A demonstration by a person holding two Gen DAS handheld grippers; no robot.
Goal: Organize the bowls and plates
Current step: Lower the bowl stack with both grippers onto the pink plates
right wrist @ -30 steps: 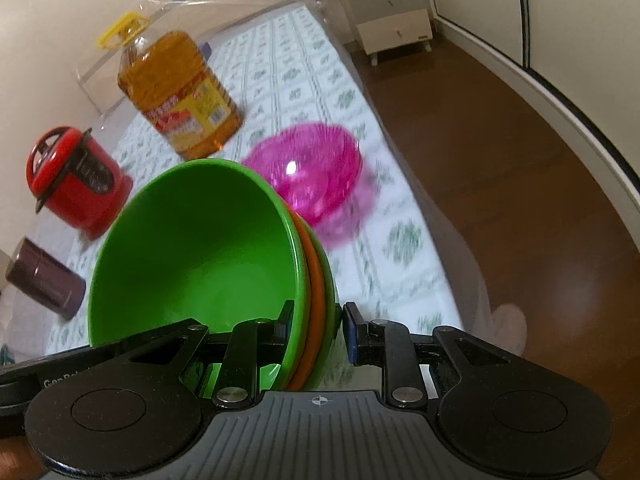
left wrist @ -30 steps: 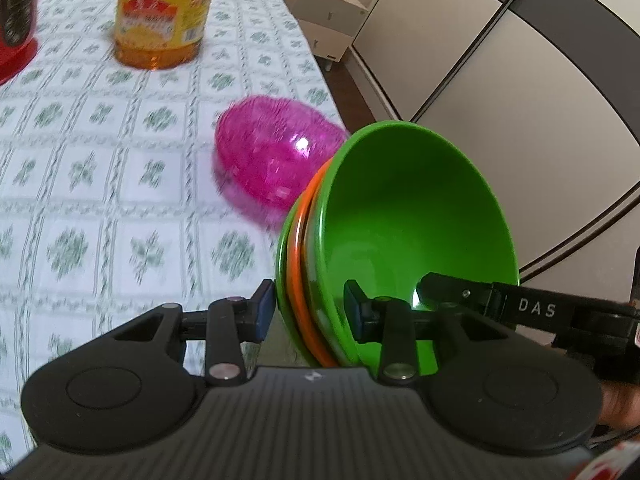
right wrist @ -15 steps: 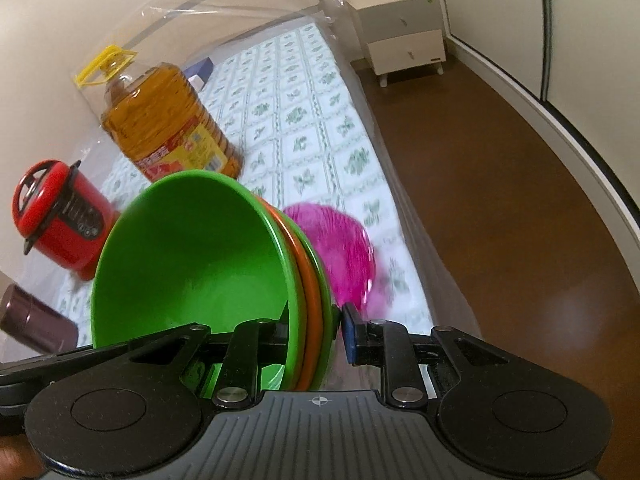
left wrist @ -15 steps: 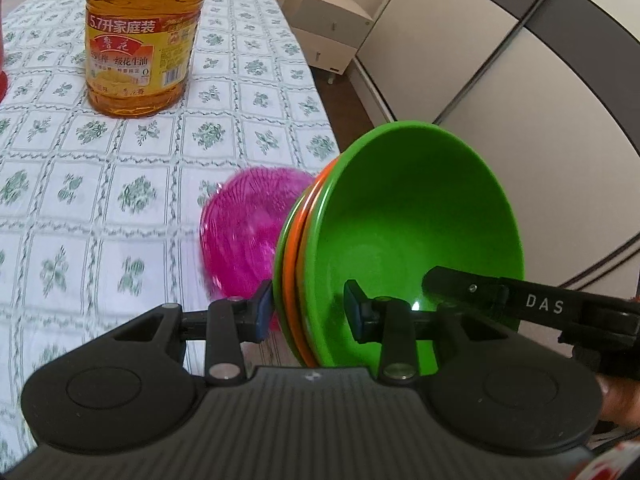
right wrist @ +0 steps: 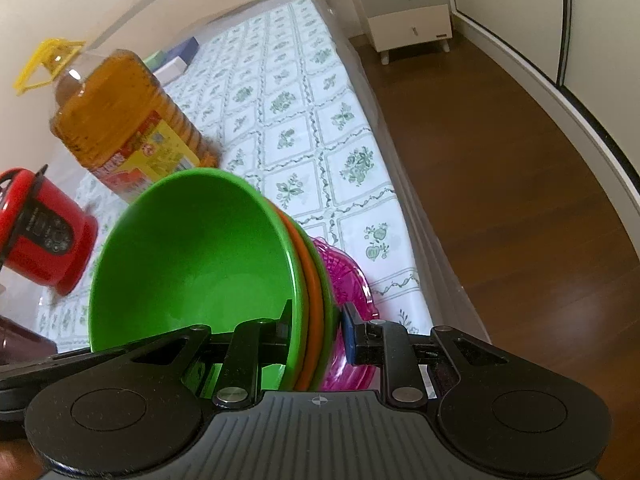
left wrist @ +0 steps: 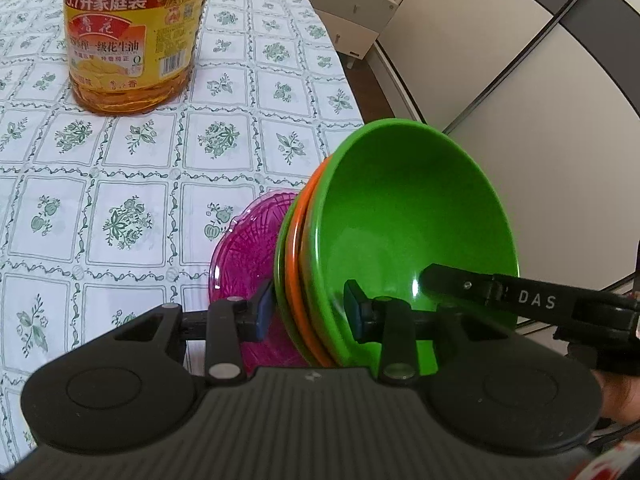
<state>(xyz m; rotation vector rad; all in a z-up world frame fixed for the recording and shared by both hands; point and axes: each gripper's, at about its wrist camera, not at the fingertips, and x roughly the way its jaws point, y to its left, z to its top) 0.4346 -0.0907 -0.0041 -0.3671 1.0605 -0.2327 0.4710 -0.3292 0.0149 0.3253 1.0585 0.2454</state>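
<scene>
A nested stack of bowls [left wrist: 408,224], green inside, then orange, then green, is held on edge between both grippers. My left gripper [left wrist: 310,314] is shut on the stack's rim at one side. My right gripper [right wrist: 316,330] is shut on the rim at the opposite side, where the stack [right wrist: 192,256] also shows. A pink translucent bowl [left wrist: 250,264] lies on the table right behind the stack, partly hidden by it; it also shows in the right wrist view [right wrist: 348,280]. The right gripper's finger [left wrist: 480,282] reaches into the green bowl in the left wrist view.
A large cooking oil bottle [left wrist: 132,32] stands on the floral tablecloth [left wrist: 120,152]. A red cooker [right wrist: 36,232] and a dark canister [right wrist: 20,340] stand further left. The table edge [right wrist: 404,208] drops to a wooden floor; a white cabinet [right wrist: 404,4] stands beyond.
Both grippers have carried the bowl stack toward and down over the pink bowl, which now sits close behind the stack. The oil bottle looks nearer.
</scene>
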